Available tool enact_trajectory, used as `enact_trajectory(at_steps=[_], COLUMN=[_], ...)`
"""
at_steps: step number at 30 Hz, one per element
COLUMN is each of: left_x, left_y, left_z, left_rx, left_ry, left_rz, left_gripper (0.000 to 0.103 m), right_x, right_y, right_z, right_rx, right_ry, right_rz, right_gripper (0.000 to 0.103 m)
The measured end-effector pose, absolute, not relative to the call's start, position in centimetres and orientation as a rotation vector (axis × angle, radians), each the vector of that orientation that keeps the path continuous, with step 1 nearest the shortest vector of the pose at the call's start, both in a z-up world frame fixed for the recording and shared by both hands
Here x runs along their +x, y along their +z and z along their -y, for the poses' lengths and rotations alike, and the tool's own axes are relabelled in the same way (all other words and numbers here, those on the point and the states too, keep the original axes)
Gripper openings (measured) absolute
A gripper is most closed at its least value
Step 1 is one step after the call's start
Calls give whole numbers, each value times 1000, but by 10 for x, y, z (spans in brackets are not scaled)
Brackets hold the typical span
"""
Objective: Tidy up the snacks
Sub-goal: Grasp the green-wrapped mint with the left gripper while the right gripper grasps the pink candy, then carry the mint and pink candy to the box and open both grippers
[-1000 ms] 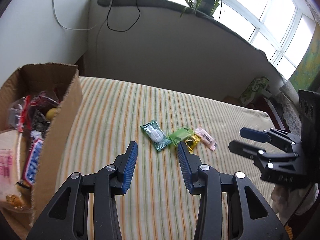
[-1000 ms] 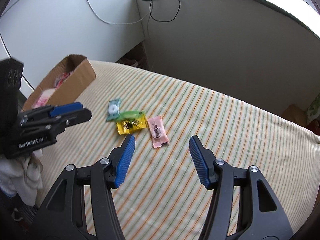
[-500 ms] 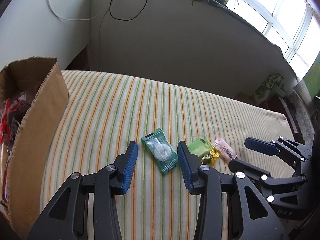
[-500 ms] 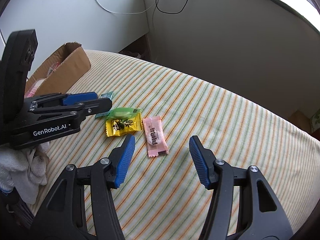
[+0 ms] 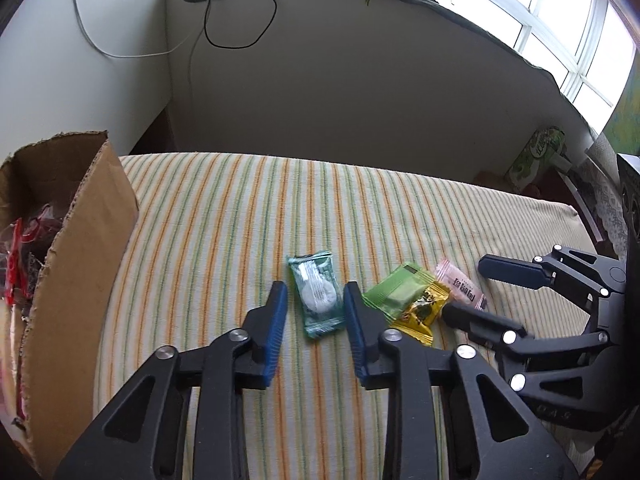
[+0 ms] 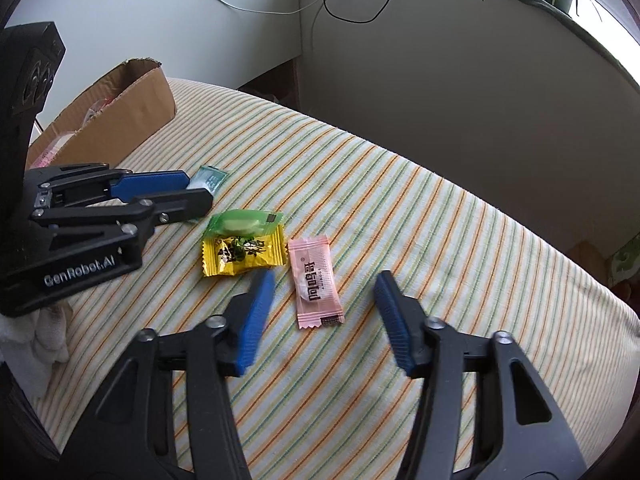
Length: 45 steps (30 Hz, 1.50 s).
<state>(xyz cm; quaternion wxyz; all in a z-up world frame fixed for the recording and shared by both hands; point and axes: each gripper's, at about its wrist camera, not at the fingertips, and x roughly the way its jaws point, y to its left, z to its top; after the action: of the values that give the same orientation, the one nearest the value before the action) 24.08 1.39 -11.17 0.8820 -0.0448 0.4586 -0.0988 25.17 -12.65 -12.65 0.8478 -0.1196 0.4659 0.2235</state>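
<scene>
- Left gripper (image 5: 314, 312): we've brought it down and in over the teal packet (image 5: 317, 295), which was up ahead of the tips a second ago and now lies between the two blue pads.
- Its jaws are closing, narrower than a moment back. We still see a sliver of cloth each side of the packet, so no grip yet as far as we can tell; the fisheye makes that gap hard to judge.
- Right gripper (image 6: 324, 312): also lowered. The pink packet (image 6: 316, 280) sat beyond its tips before and now lies between them, nearer the left pad.
- Its jaws are closing too but stand wide, both pads well clear of the wrapper. Holding nothing.
- Green packet (image 6: 242, 222) and yellow packet (image 6: 244, 254) overlap, green on top, between the two targets. Untouched, same spot as before.
- All four snacks are still on the striped cloth (image 5: 224, 232). The box (image 5: 86, 248), already holding snacks, sits at the cloth's left edge.
- Our read: approach is over and both grasps are starting, so nothing has been sorted yet.
- Watch: the left gripper's right pad is just beside the green packet and could nudge it.
</scene>
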Motion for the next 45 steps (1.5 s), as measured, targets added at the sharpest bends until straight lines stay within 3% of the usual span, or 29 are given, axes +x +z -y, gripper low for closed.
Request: enact_trajectory(at_steps=[9, 13, 15, 28, 45], left_x=[245, 241, 240, 221, 175], left_y=[-111, -112, -112, -102, -55], left_z=[-4, -4, -7, -16, -46], left_rx=[-14, -16, -30, -57, -86], left_ry=[-211, -209, -207, -236, -260], left_rz=[-956, -940, -936, -898, -805], left_gripper=[25, 24, 22, 22, 22], right_x=[255, 254, 253, 238, 207], right_y=[-127, -126, -125, -115, -62], right_z=[122, 121, 124, 145, 135], right_rx=[-281, -279, -273, -209, -184], right_ry=[476, 476, 472, 458, 487], right_rz=[-981, -983, -988, -972, -887], right_gripper=[49, 27, 21, 21, 21])
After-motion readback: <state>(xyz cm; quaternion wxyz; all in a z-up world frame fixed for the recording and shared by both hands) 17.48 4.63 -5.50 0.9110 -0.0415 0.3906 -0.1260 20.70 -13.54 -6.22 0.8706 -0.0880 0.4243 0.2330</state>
